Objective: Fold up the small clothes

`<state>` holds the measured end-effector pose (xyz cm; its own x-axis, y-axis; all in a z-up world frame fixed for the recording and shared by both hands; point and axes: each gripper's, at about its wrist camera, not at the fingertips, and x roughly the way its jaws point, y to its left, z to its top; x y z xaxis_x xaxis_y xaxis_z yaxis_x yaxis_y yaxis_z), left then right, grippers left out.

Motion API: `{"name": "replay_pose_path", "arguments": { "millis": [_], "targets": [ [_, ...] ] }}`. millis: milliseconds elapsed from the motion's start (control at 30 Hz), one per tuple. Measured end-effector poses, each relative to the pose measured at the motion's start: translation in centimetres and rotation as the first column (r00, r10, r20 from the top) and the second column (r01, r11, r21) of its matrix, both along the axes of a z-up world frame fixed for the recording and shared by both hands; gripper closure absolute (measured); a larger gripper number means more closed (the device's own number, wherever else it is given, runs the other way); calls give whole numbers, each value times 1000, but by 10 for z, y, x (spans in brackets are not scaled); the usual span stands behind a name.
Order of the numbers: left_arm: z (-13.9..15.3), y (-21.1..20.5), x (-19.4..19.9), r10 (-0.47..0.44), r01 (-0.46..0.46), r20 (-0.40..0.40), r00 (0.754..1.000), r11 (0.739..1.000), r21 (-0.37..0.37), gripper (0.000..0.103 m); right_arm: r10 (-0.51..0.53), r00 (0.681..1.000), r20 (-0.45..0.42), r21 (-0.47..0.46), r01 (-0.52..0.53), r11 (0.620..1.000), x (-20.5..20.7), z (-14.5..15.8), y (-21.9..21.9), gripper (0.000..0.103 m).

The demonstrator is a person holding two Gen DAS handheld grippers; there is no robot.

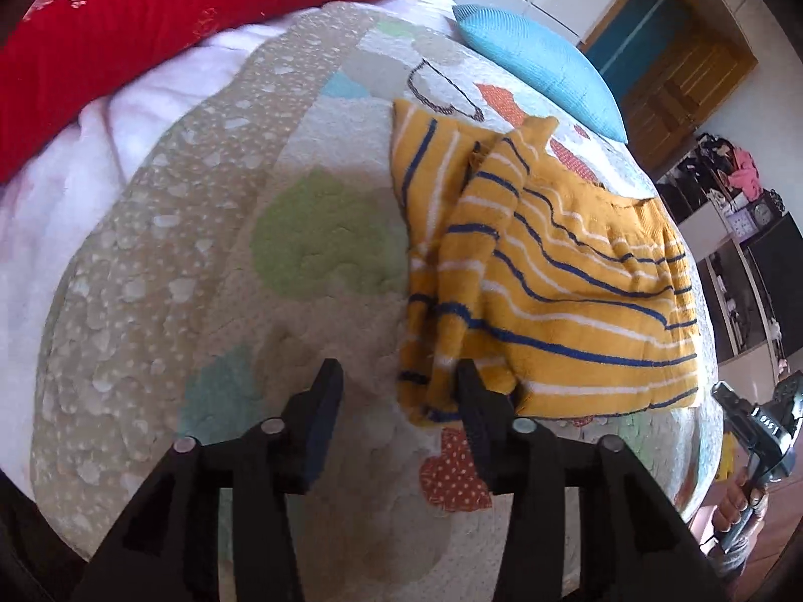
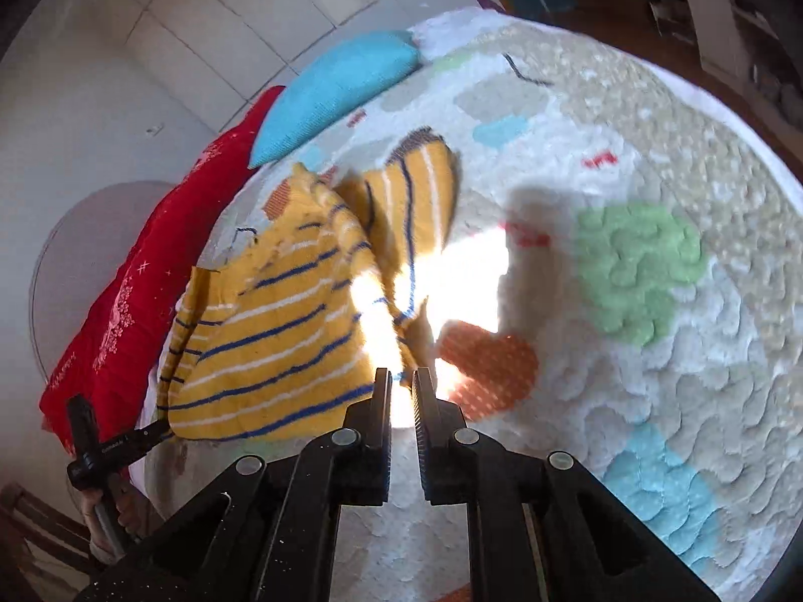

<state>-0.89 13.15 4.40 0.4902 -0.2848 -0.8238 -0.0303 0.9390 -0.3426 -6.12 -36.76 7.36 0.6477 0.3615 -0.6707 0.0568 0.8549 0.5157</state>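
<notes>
In the left wrist view the left tongs (image 1: 399, 391) fill the bottom of the frame, their bases cut off by the lower edge. The jaws stand well apart and grip nothing. The right finger (image 1: 474, 401) covers the near left corner of the striped yellow jumper (image 1: 552, 276).

The jumper lies on the patchwork quilt (image 1: 201, 251), centre right of the frame, with one sleeve folded over its body.

At the lower right edge of that view a hand (image 1: 738, 506) holds the right tongs (image 1: 753, 431). They are half cut off, and the white characters on them are too small to read.

In the right wrist view the right tongs (image 2: 404, 381) show only a narrow slit between the jaws. A patch of sun glare washes out the tips. I cannot tell whether the jumper's edge is pinched there.

Farther up, the red cushion (image 1: 150, 15) carries white print too blurred to read. The blue cushion (image 1: 542, 60) lies beyond the jumper. A wooden door (image 1: 677, 65) is cropped at the upper right.
</notes>
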Motion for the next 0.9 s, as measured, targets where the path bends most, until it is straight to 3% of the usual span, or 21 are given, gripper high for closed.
{"name": "replay_pose_path", "arguments": {
  "millis": [33,100,133,233,367,533,600,700,800,900],
  "targets": [
    [4,1,-7,17,-18,28,999,1000,25,49,16,999,41,-23,-15,1000,6,12,8,79],
    [9,-1,-18,36,-41,68,997,997,67,44,46,993,110,-66,-39,997,24,31,29,48],
    [11,-4,-23,42,-50,88,995,995,87,43,59,989,135,-86,-48,995,39,36,43,46],
    [12,-18,-35,23,-40,123,992,990,136,42,108,984,141,-152,-86,985,98,39,78,46],
    [11,-34,-48,-10,-18,154,988,984,178,42,130,991,31,-233,-119,965,187,14,104,48],
    [7,-36,-67,-28,-13,174,984,973,229,34,6,989,-149,-319,-54,946,255,-35,93,48],
    [5,-29,-72,-19,-21,173,985,973,230,33,-18,990,-137,-378,-36,925,257,-23,101,48],
    [1,-12,-78,25,-53,158,987,982,179,33,17,1000,14,-474,-8,880,233,17,133,48],
    [-1,2,-83,72,-89,151,986,989,115,33,166,985,53,-451,-124,884,214,40,184,48],
    [1,12,-92,106,-117,160,981,991,63,32,330,944,-2,-427,-299,853,211,34,249,48]
  ]
}}
